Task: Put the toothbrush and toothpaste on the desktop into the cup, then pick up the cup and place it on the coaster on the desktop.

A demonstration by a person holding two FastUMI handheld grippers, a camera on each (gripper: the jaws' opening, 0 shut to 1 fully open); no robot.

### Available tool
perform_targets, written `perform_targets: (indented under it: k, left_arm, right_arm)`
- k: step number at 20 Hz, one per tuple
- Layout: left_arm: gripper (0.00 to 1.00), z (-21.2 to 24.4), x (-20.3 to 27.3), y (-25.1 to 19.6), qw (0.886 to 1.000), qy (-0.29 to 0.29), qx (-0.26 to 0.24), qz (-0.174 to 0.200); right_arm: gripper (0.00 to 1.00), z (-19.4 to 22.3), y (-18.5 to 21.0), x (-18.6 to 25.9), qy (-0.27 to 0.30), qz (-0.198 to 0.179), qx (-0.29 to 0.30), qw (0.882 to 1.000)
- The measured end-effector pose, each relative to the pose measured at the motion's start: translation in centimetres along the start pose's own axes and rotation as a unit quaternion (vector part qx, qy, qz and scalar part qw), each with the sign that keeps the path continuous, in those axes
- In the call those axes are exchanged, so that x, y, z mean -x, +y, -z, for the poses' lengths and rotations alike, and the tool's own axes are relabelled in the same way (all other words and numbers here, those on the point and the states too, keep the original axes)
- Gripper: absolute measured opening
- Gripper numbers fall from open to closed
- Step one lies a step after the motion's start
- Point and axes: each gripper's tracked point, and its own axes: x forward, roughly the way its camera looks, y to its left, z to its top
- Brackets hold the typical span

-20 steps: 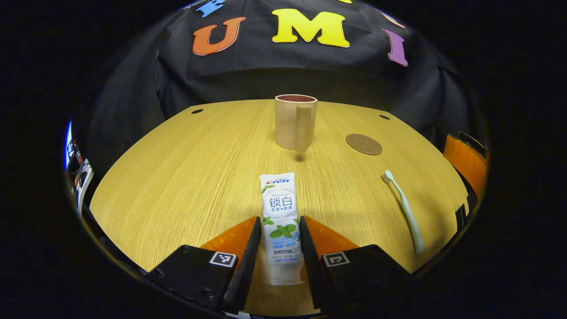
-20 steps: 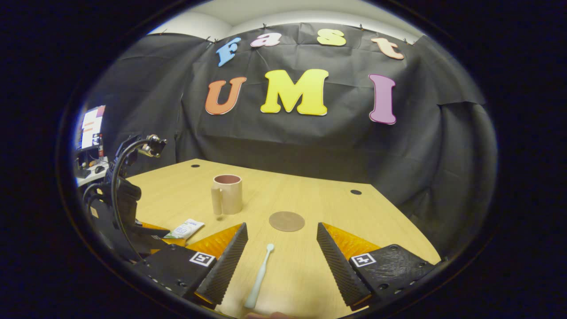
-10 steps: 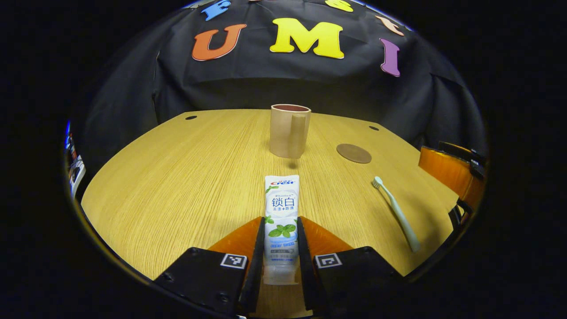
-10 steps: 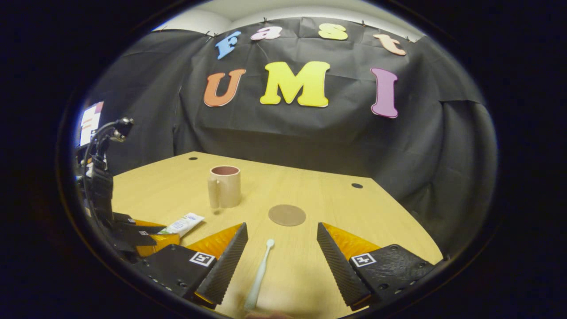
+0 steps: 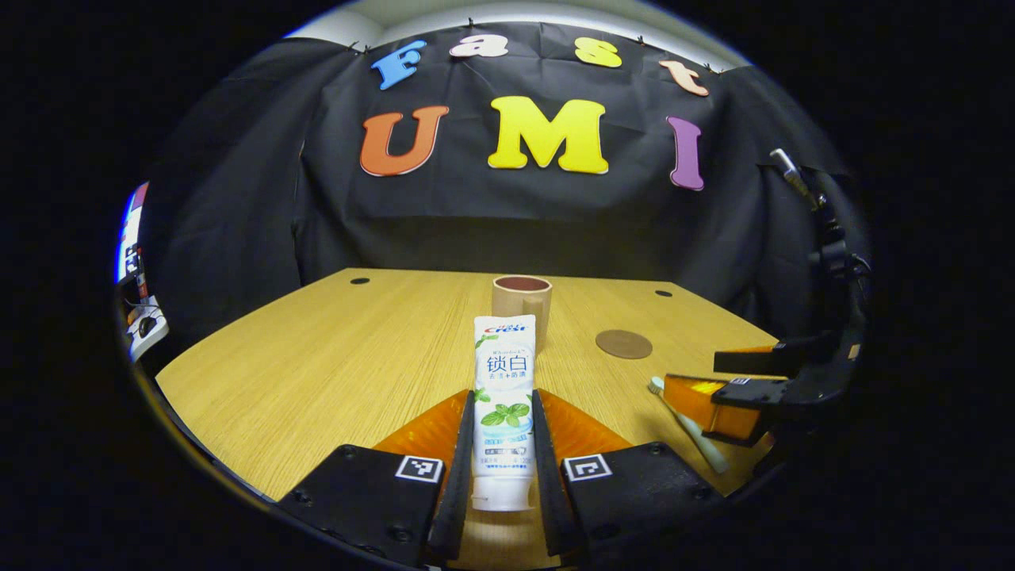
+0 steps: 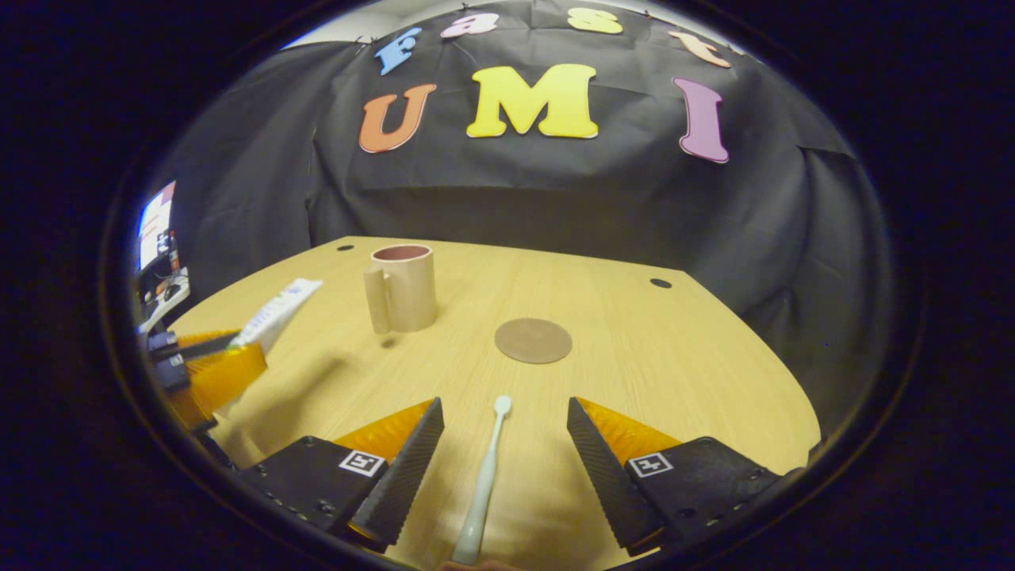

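- The toothpaste (image 5: pixel 503 396) has been lifted clear of the surface (image 5: pixel 333 365) since half a second ago; in the right gripper view it is seen raised and tilted, crimped end up, at about 9 o'clock (image 6: pixel 273 313)
- The left hand-held gripper (image 5: pixel 498 476) is closed on the tube, both fingers pressed against its lower half, cap end nearest the camera
- The first pick is therefore judged done, and carrying the tube to the cup (image 5: pixel 521 295) is taken to be the step in hand
- The left hand-held gripper has been levelled out, so that it now points along the surface toward the cup at 12 o'clock
- The cup stands upright with nothing seen in it, handle facing the left gripper view; the coaster (image 6: pixel 533 340) lies bare just beside it, at roughly 1 o'clock from the right hand-held gripper (image 6: pixel 501 468)
- The right hand-held gripper is held wide open, fingers either side of the toothbrush (image 6: pixel 484 484), nothing gripped; it has been brought lower and nearer the brush
- The toothbrush lies flat on the surface, bristle head toward 12 o'clock, apart from both fingers
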Motion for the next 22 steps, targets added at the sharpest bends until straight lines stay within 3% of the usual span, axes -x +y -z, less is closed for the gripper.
perform_targets:
  k: [3, 5, 6, 8, 10, 12, 14, 16, 18, 19, 20, 22]
  left_arm:
    - [0.41, -2.4, 1.7, 0.1, 0.999, -0.041, -0.006, -0.005]
    - [0.41, -3.5, 1.4, -0.2, 0.999, -0.045, -0.005, 0.001]
    - [0.41, -3.9, 1.2, -0.4, 0.999, -0.044, -0.005, 0.005]
    - [0.41, -4.0, 0.8, -0.9, 0.999, -0.036, -0.007, 0.014]
    - [0.41, -4.1, 0.8, -1.5, 0.999, -0.039, -0.006, 0.02]
    - [0.41, -4.2, 0.9, -1.9, 0.999, -0.045, -0.006, 0.022]
    - [0.41, -4.3, 0.8, -1.8, 0.999, -0.047, -0.008, 0.02]
    - [0.41, -4.5, 0.9, -1.9, 0.999, -0.05, -0.004, 0.022]
    - [0.41, -4.8, 1.1, -1.8, 0.998, -0.057, -0.001, 0.019]
    - [0.41, -5.1, 1.1, -1.6, 0.998, -0.062, 0.0, 0.019]
    - [0.37, -5.3, 1.0, -1.6, 0.998, -0.065, 0.001, 0.017]
    - [0.41, -5.6, 0.5, -1.3, 0.998, -0.068, 0.002, 0.013]
  right_arm:
    - [0.93, 1.5, 0.4, -0.8, 0.028, -0.004, -0.004, 1.0]
    - [0.87, 2.0, 0.8, -1.1, 0.038, -0.013, -0.011, 0.999]
    - [0.8, 1.8, 0.7, -1.1, 0.036, -0.012, -0.008, 0.999]
    - [0.53, 2.1, 0.4, -1.0, 0.037, -0.005, -0.002, 0.999]
    - [0.38, 2.9, 0.6, -1.3, 0.058, -0.007, -0.006, 0.998]
    - [0.38, 3.2, 1.1, -1.3, 0.068, -0.019, -0.021, 0.997]
    - [0.31, 3.2, 1.7, -1.1, 0.076, -0.03, -0.029, 0.996]
    - [0.13, 3.4, 1.9, -1.2, 0.078, -0.031, -0.034, 0.996]
    - [0.11, 3.2, 1.7, -1.1, 0.079, -0.028, -0.045, 0.995]
    - [0.02, 3.5, 1.7, -1.2, 0.082, -0.03, -0.063, 0.994]
    - [0.02, 3.3, 1.8, -1.2, 0.083, -0.035, -0.076, 0.993]
    - [0.02, 3.4, 1.7, -1.2, 0.083, -0.046, -0.091, 0.991]
